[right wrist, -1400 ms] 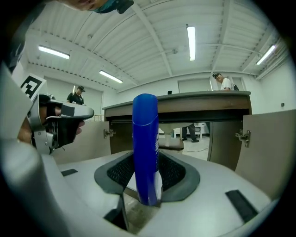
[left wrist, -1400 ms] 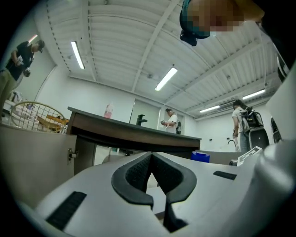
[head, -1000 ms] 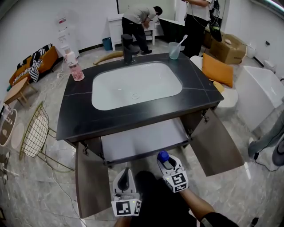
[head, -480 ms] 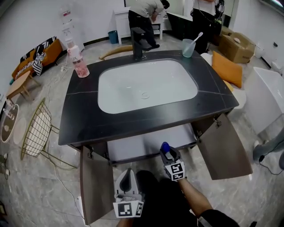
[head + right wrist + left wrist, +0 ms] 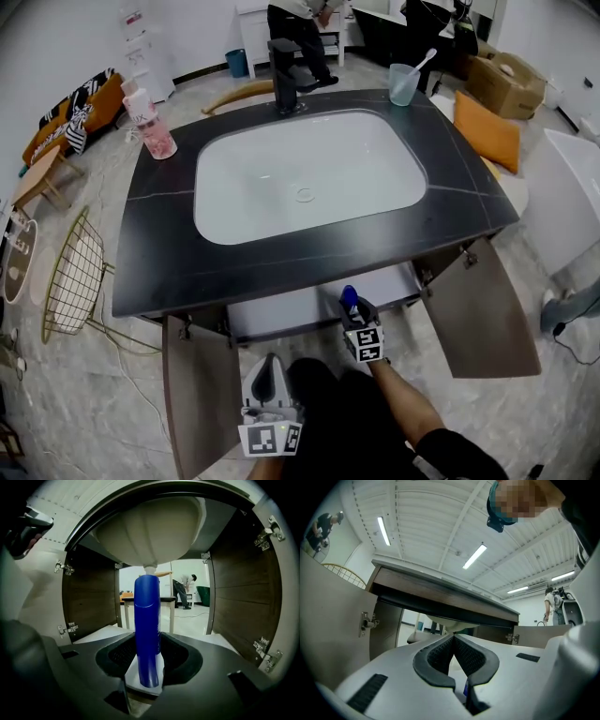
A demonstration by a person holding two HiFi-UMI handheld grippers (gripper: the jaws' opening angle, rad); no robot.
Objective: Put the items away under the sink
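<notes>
A tall blue bottle (image 5: 147,620) stands upright between my right gripper's (image 5: 149,641) pads, which are shut on its lower part. In the head view the right gripper (image 5: 352,314) sits at the front edge of the open cabinet shelf (image 5: 281,309) under the sink, and the blue bottle's (image 5: 349,298) top pokes out toward the shelf. My left gripper (image 5: 270,370) hangs lower and to the left, in front of the cabinet. Its jaws meet at the tips with nothing between them, as the left gripper view (image 5: 453,637) shows.
Both cabinet doors stand wide open, left (image 5: 197,394) and right (image 5: 483,309). The basin's underside (image 5: 150,531) hangs over the shelf. A pink bottle (image 5: 155,136), a faucet (image 5: 286,80) and a cup with a toothbrush (image 5: 404,82) stand on the black counter (image 5: 159,253). People are behind.
My right gripper has carried the blue bottle down and forward to the cabinet opening. The left gripper has barely shifted.
</notes>
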